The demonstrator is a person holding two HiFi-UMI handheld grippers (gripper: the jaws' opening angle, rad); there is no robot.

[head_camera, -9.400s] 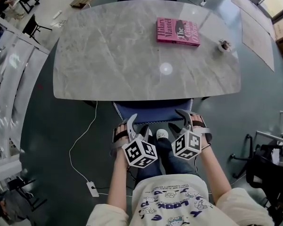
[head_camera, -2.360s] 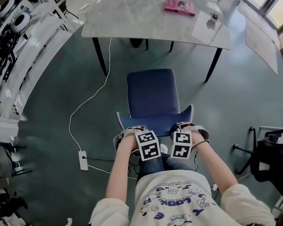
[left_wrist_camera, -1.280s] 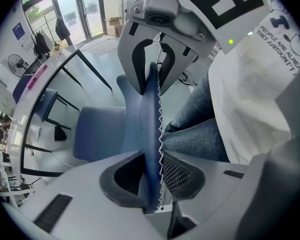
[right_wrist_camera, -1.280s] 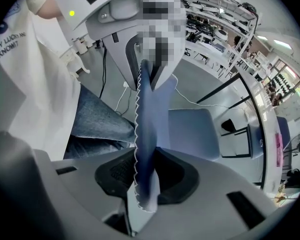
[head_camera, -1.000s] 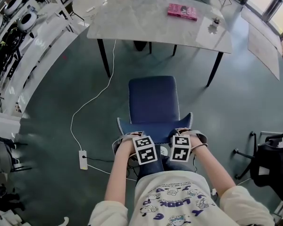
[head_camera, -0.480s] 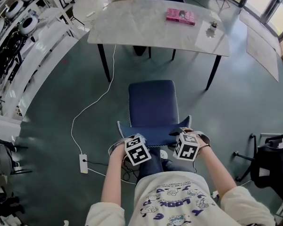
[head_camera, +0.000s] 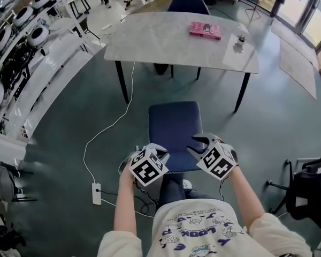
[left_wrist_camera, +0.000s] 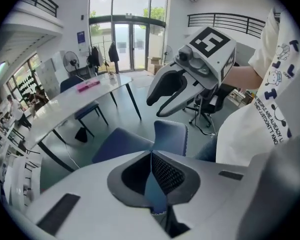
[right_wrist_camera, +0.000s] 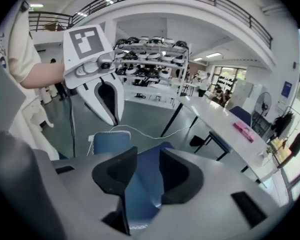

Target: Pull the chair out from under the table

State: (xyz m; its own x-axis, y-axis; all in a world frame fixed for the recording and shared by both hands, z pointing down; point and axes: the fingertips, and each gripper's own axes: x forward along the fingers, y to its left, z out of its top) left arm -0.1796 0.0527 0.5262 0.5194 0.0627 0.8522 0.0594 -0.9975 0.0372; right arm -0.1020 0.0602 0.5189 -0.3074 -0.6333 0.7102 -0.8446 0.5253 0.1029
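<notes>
The blue chair (head_camera: 174, 130) stands on the floor well out from the grey marble table (head_camera: 166, 39), its backrest toward me. Both grippers hover just above the backrest's top, touching nothing. My left gripper (head_camera: 158, 150) is at the backrest's left corner; its jaws have just closed and meet with nothing between them (left_wrist_camera: 151, 158). My right gripper (head_camera: 197, 144) is at the right corner; its jaws have been closing but stand apart (right_wrist_camera: 142, 176), with only the chair's seat (right_wrist_camera: 140, 184) showing far below through the gap.
A pink book (head_camera: 206, 30) and a small object (head_camera: 238, 39) lie on the table. A second blue chair (head_camera: 187, 4) stands beyond it. A white cable (head_camera: 109, 133) runs to a power strip (head_camera: 96, 193). White shelving (head_camera: 21, 42) lines the left, a black chair (head_camera: 305, 191) the right.
Both grippers have let go of the backrest's top edge, risen and moved apart. The left jaws have shut. The chair stands where it was a second ago.
</notes>
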